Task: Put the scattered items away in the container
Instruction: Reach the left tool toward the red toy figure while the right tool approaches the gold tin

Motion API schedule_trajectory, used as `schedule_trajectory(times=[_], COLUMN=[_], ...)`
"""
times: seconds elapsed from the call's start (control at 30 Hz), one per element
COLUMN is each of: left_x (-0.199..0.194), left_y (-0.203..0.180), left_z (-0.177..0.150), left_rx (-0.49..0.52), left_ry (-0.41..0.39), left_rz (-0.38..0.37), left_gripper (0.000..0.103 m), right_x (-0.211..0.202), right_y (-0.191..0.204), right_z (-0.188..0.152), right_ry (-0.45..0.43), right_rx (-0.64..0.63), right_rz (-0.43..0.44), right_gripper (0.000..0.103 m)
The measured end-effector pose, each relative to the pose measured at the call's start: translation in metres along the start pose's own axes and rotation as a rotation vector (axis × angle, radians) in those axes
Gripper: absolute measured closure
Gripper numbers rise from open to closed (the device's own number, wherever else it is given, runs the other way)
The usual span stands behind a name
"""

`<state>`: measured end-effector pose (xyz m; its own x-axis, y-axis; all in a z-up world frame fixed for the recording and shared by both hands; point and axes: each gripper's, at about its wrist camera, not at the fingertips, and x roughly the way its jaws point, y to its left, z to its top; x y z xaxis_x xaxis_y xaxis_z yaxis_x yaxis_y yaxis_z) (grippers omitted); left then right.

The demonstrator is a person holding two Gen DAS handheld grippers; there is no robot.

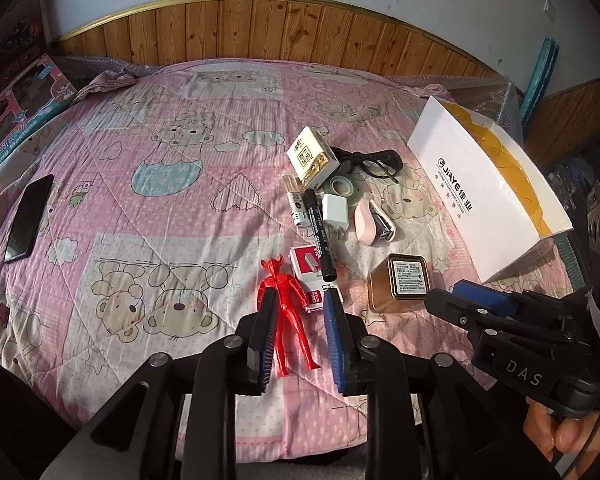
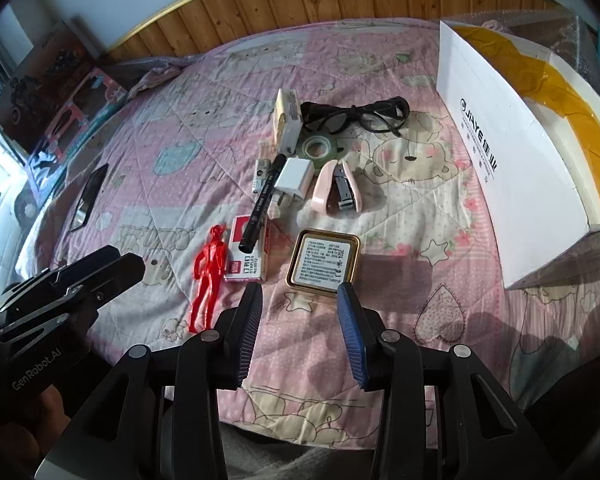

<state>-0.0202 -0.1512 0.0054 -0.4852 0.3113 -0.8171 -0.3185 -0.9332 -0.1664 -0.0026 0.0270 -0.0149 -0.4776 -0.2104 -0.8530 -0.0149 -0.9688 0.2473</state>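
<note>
Two spread grippers are hovering over the cluttered bed (image 1: 140, 208).
Left gripper (image 1: 300, 316) is straddling the red figure (image 1: 286, 320), lying lengthwise, head pointing toward the headboard; right gripper (image 2: 300, 300) is gaping empty.

Everything's clustered left of the big white open cardboard box with the yellow lining (image 2: 512, 148), which sits on its side edge. Nearest it – a square gold tin (image 2: 324, 261), label up. Further left, a red-and-white staples box (image 2: 247, 265) with a black marker pen (image 2: 260, 204) lying across it, then a red plastic figurine (image 2: 206, 278) flat on its back. Behind those: pink stapler (image 2: 336, 191), white charger plug (image 2: 293, 182), tape roll (image 2: 317, 147), black glasses (image 2: 356, 117).
</note>
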Motion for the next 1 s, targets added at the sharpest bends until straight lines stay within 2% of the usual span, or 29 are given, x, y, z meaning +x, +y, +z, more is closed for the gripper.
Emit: schedule_trajectory(times=[0.03,0.1,0.3,0.43,0.63,0.9,1.0], left_x=[0.001,0.003,0.007,0.005,0.011,0.024,0.029], left_y=[0.0,0.001,0.001,0.009,0.024,0.01,0.007], left_z=[0.0,0.001,0.004,0.002,-0.007,-0.01,-0.01], left_rx=[-0.001,-0.001,0.0,-0.026,-0.054,-0.024,-0.011], left_ry=[0.001,0.006,0.013,0.002,0.017,0.044,0.053], left_rz=[-0.001,0.002,-0.01,-0.036,-0.057,-0.087,-0.094], left_gripper=[0.064,0.061,0.061,0.056,0.053,0.053,0.053], right_x=[0.001,0.003,0.005,0.006,0.014,0.008,0.008], right_y=[0.0,0.0,0.001,0.002,-0.003,-0.009,-0.011], right_z=[0.0,0.002,0.005,0.008,0.01,0.013,0.014], right_ry=[0.002,0.007,0.008,0.003,0.008,-0.025,-0.027], right_rx=[-0.001,-0.004,-0.004,-0.011,-0.005,-0.018,-0.008], right_rz=[-0.002,-0.001,-0.002,-0.027,-0.095,-0.238,-0.249], right_gripper=[0.06,0.059,0.059,0.057,0.054,0.054,0.053])
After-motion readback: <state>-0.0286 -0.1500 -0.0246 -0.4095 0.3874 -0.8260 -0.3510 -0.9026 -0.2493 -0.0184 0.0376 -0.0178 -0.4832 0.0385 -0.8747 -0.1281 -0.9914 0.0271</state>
